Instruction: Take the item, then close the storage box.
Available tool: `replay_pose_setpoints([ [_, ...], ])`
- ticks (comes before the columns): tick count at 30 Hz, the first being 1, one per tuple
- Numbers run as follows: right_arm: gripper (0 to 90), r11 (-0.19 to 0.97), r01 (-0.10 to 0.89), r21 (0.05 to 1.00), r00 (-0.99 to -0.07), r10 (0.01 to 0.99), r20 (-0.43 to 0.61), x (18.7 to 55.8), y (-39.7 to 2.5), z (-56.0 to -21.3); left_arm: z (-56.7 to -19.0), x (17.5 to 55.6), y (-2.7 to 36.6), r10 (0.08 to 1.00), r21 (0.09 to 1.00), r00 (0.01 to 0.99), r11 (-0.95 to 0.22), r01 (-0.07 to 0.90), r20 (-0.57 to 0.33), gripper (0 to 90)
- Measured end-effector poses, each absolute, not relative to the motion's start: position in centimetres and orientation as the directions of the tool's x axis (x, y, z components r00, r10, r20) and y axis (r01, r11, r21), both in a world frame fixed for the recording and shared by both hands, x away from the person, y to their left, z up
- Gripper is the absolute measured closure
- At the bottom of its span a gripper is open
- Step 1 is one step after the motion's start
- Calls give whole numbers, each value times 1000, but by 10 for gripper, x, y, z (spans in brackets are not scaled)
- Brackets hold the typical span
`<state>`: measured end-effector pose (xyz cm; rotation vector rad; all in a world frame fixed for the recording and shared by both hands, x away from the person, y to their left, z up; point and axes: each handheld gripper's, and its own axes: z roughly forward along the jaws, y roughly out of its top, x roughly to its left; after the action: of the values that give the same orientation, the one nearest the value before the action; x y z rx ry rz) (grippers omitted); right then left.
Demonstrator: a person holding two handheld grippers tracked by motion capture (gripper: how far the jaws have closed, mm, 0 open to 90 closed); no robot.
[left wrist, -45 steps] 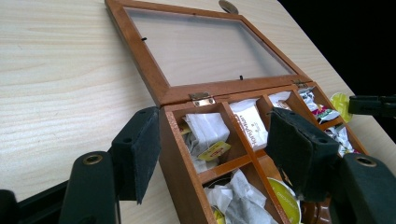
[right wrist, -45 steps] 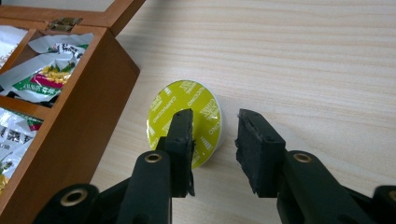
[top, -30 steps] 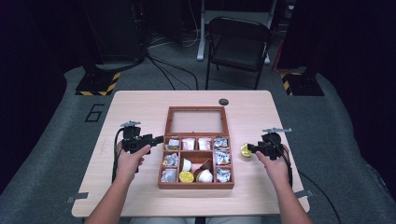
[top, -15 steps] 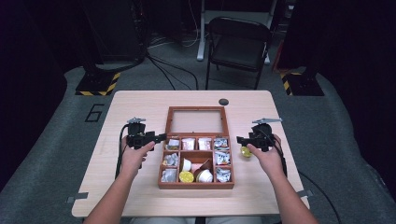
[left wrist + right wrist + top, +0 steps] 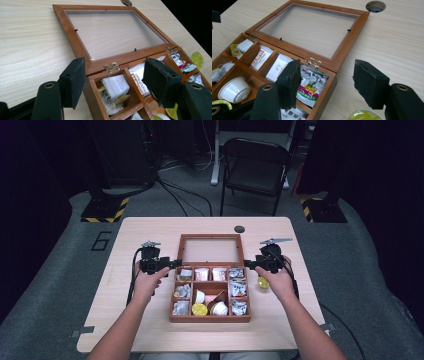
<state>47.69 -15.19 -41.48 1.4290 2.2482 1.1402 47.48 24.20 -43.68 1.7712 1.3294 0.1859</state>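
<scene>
On the left we see our left gripper (image 5: 172, 264) hovering at the far-left corner of the wooden box (image 5: 210, 318), its jaws spread wide and holding nothing; in the left gripper view (image 5: 112, 82) that corner of the box sits right between the two black pads. The box sits in the middle of the light wooden table (image 5: 125, 320), a reddish-brown tray split into small compartments. Its lid (image 5: 211, 250), a wooden frame around a clear pane, lies flat open on the table behind the tray, joined by two brass hinges (image 5: 111, 67). Inside, we make out white tea sachets (image 5: 258, 60) in the back row, a green-and-white foil packet (image 5: 310, 86) in the right-hand compartments, a small white cup (image 5: 234, 89) and a yellow-lidded pod (image 5: 199, 309) toward the front. On the right, our right gripper (image 5: 248, 264) hangs over the far-right corner of the box, jaws likewise released and empty. Just beside the box's right wall, a yellow-green pod (image 5: 263, 282) rests on the table, close under our right hand (image 5: 277, 280).
</scene>
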Motion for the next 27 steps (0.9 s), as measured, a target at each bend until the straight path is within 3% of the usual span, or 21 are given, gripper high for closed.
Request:
replay_pose_setpoints([
  [14, 349, 199, 681, 705, -479, 849, 224, 495, -142, -413, -442, 495, 237, 839, 700, 395, -23, 713, -375, 338],
  [27, 358, 241, 671, 701, -500, 845, 187, 510, -133, -427, -454, 508, 240, 849, 697, 370, -2, 717, -378, 373],
])
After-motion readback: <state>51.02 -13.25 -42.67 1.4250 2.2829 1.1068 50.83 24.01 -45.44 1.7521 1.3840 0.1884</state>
